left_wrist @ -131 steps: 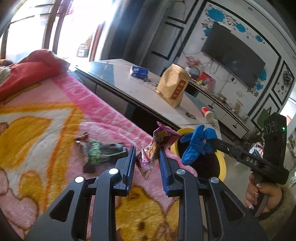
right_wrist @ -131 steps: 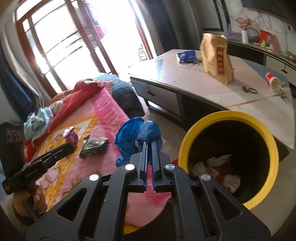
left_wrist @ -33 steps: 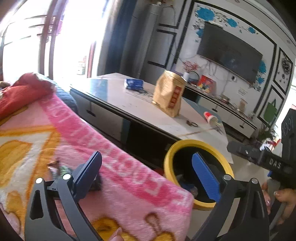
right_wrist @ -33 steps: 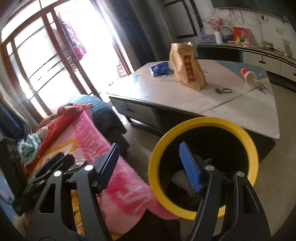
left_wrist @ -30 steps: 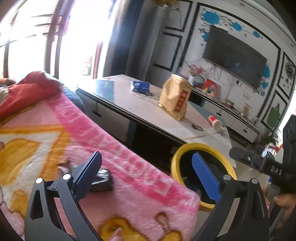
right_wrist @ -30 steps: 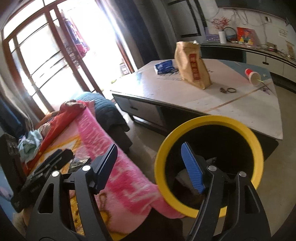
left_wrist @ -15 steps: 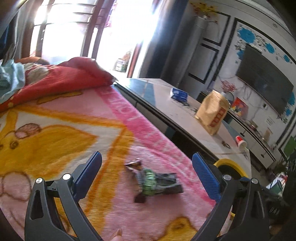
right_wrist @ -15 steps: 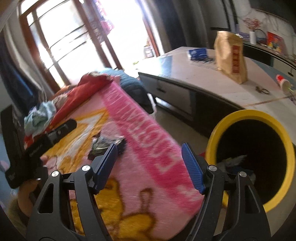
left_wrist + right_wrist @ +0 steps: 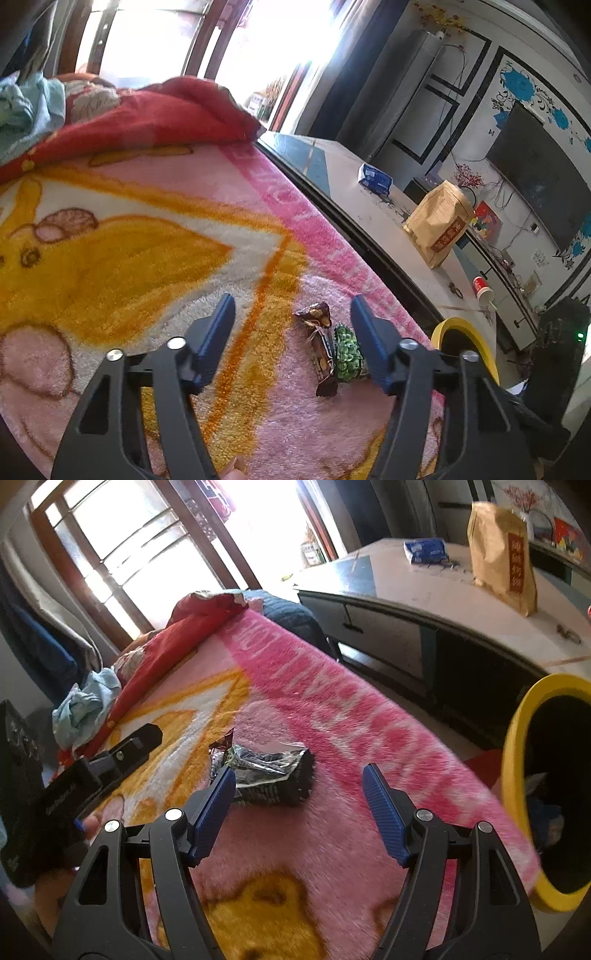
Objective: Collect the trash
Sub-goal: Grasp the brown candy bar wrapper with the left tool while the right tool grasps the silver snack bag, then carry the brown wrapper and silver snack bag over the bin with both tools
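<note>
Two snack wrappers lie together on the pink and yellow blanket: a brown one and a green one. In the right wrist view they show as one dark crumpled heap. My left gripper is open and empty, its right finger just beside the green wrapper. My right gripper is open and empty, just short of the heap. The yellow-rimmed trash bin stands off the blanket's edge at the right, with trash inside; it also shows in the left wrist view.
A low table beyond the blanket holds a brown paper bag, a blue packet and a red cup. A red quilt and light blue cloth lie at the blanket's far end.
Both grippers let go of their trash over the bin, opened, and swung back over the blanket. They now hover close to the two wrappers.
</note>
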A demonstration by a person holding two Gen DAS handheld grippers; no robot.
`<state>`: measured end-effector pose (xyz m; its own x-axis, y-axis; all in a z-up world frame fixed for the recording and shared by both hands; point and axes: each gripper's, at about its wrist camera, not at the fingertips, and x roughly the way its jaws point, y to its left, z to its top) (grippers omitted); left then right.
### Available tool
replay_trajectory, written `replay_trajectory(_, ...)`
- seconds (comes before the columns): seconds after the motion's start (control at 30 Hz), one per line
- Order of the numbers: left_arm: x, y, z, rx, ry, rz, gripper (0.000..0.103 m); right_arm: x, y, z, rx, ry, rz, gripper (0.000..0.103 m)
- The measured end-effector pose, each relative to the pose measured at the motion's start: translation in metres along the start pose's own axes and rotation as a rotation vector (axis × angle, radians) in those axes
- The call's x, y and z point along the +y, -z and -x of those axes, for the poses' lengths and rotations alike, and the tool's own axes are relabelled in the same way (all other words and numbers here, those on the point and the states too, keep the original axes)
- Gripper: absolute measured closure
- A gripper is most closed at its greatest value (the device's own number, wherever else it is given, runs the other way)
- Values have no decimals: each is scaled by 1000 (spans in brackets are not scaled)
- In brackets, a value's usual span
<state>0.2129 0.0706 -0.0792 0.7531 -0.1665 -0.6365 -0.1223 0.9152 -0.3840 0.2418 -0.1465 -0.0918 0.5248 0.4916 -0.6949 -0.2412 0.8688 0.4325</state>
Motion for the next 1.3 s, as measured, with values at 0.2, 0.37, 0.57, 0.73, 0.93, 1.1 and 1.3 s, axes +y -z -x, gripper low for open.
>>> replay_trajectory(0.2,-1,1,-14,52,39,11,57,3,5,-22,66,-26,17,55)
replay_trajectory(0.37,-4,4,-31,105,60,24,64,10,11,-20,62,-37,82,76)
replay_trajectory(0.57,-10,14,-49,164,46,10,72,12,17,-4,52,-24,140,91)
replay_trajectory(0.73,-18,22,-54,176,22,-30,82,-1,19,14,30,-10,129,91)
replay_trajectory(0.93,-28,25,-49,169,50,-59,86,-16,14,37,-22,15,128,91)
replay_trajectory(1.1,-44,25,-39,149,90,-88,86,-28,11,53,-54,37,119,91)
replay_trajectory(1.3,-69,27,-30,136,142,-130,86,-50,7,70,-84,69,80,91)
